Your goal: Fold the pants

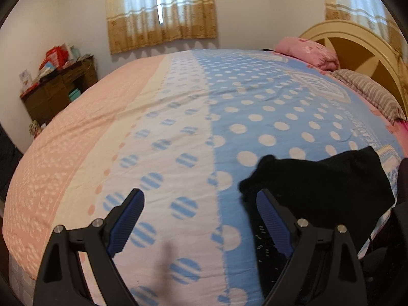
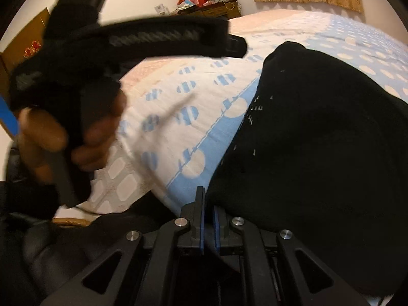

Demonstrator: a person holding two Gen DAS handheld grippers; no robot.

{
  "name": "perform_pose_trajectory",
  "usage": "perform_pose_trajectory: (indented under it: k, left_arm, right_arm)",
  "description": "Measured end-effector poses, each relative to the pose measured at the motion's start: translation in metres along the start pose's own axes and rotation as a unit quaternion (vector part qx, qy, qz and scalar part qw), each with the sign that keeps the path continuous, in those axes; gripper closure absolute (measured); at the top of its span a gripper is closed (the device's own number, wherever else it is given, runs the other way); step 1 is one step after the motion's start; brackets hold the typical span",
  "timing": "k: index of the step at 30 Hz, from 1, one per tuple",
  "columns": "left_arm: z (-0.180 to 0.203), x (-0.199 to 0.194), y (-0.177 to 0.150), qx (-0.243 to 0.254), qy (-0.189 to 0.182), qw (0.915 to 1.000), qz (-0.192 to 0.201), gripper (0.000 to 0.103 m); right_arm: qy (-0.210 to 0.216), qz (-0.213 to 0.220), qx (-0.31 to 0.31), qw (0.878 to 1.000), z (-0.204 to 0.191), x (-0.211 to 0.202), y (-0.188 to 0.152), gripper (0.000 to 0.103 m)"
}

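Black pants (image 1: 318, 186) lie bunched on the polka-dot bedspread (image 1: 178, 132) near the bed's front edge, at the lower right of the left wrist view. My left gripper (image 1: 200, 204) is open and empty, its right finger (image 1: 270, 214) at the pants' left edge. In the right wrist view the pants (image 2: 318, 140) fill the right side. My right gripper (image 2: 209, 204) is shut on the pants' near edge. The left gripper (image 2: 142, 38), blurred, hangs above the bed in a hand at the upper left of that view.
A pink pillow (image 1: 308, 51) and a striped pillow (image 1: 369, 94) lie by the cream headboard (image 1: 357, 40). A dark wooden dresser (image 1: 58, 89) with clutter stands by the far wall. Curtained windows (image 1: 160, 10) are behind the bed.
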State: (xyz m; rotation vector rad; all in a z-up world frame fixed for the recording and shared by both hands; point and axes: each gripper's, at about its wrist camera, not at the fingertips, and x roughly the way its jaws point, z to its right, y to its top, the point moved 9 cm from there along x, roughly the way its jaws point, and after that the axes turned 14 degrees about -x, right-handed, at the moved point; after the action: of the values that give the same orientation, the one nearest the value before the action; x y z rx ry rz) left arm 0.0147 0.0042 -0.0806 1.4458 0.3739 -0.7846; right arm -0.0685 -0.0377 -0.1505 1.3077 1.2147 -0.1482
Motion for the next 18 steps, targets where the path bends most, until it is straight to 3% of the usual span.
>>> perform_pose_trajectory:
  k: [2,5,6,8,10,13,16,17,18]
  left_arm:
    - [0.006,-0.001,0.002,0.009,-0.003,0.9999,0.006,0.011]
    - [0.012,0.003,0.003,0.004,-0.006,1.0,0.005,0.011]
    - [0.015,0.005,0.004,-0.001,-0.006,1.0,0.005,0.011]
    - [0.022,0.01,0.004,-0.008,-0.008,0.9999,0.005,0.011]
    - [0.029,0.016,0.002,-0.01,-0.005,0.9999,0.004,0.011]
    - [0.039,0.026,-0.01,0.002,0.008,0.9999,-0.011,0.011]
    - [0.037,0.034,-0.026,0.009,0.027,0.9992,-0.029,0.01]
    - [0.036,0.038,-0.031,0.009,0.03,0.9987,-0.04,0.01]
    - [0.034,0.041,-0.034,0.007,0.034,0.9984,-0.046,0.009]
  right_arm:
    - [0.043,0.009,-0.005,0.999,-0.009,-0.027,-0.006,0.096]
    - [0.036,0.048,-0.019,0.998,-0.005,-0.075,-0.007,0.096]
    - [0.007,0.068,-0.017,0.998,0.006,-0.095,-0.004,0.096]
    - [-0.092,0.096,0.004,0.991,0.044,-0.131,-0.001,0.096]
    - [-0.207,0.098,0.042,0.972,0.097,-0.157,-0.006,0.096]
    - [-0.299,0.076,0.114,0.944,0.159,-0.164,-0.028,0.096]
    - [-0.283,0.06,0.185,0.939,0.186,-0.146,-0.056,0.096]
    - [-0.271,0.066,0.203,0.939,0.188,-0.141,-0.06,0.096]
    - [-0.261,0.098,0.216,0.936,0.187,-0.145,-0.062,0.096]
